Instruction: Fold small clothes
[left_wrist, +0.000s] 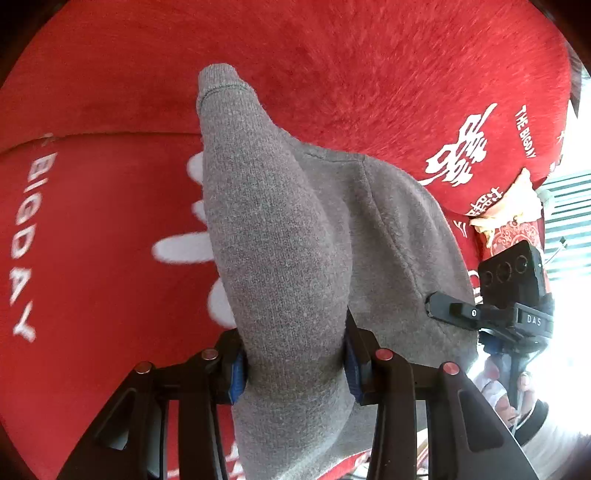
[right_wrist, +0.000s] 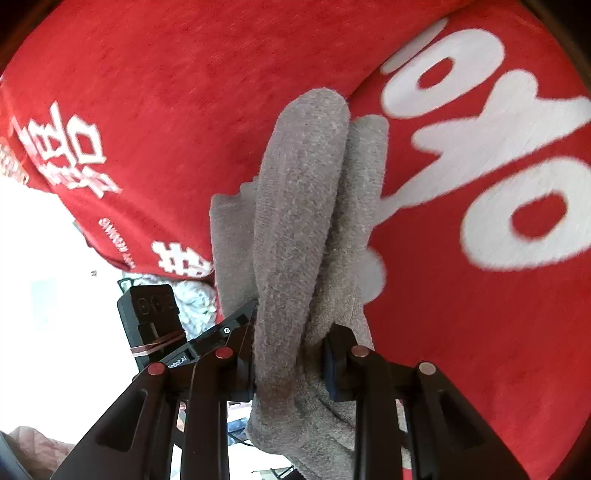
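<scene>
A small grey knitted garment (left_wrist: 295, 240) hangs bunched above a red plush cover. My left gripper (left_wrist: 293, 369) is shut on one thick fold of it, its blue-padded fingers pressing both sides. My right gripper (right_wrist: 290, 365) is shut on another bunched part of the same grey garment (right_wrist: 306, 206), which stands up between the fingers. In the left wrist view the right gripper (left_wrist: 480, 314) shows at the right edge against the cloth. In the right wrist view the left gripper (right_wrist: 199, 339) shows at the lower left.
The red plush cover (left_wrist: 369, 74) with white lettering fills the background in both views (right_wrist: 461, 332). A red and gold packet (left_wrist: 513, 229) lies at the right. A white knitted item (right_wrist: 195, 299) lies at the cover's edge. Bright window light sits beyond.
</scene>
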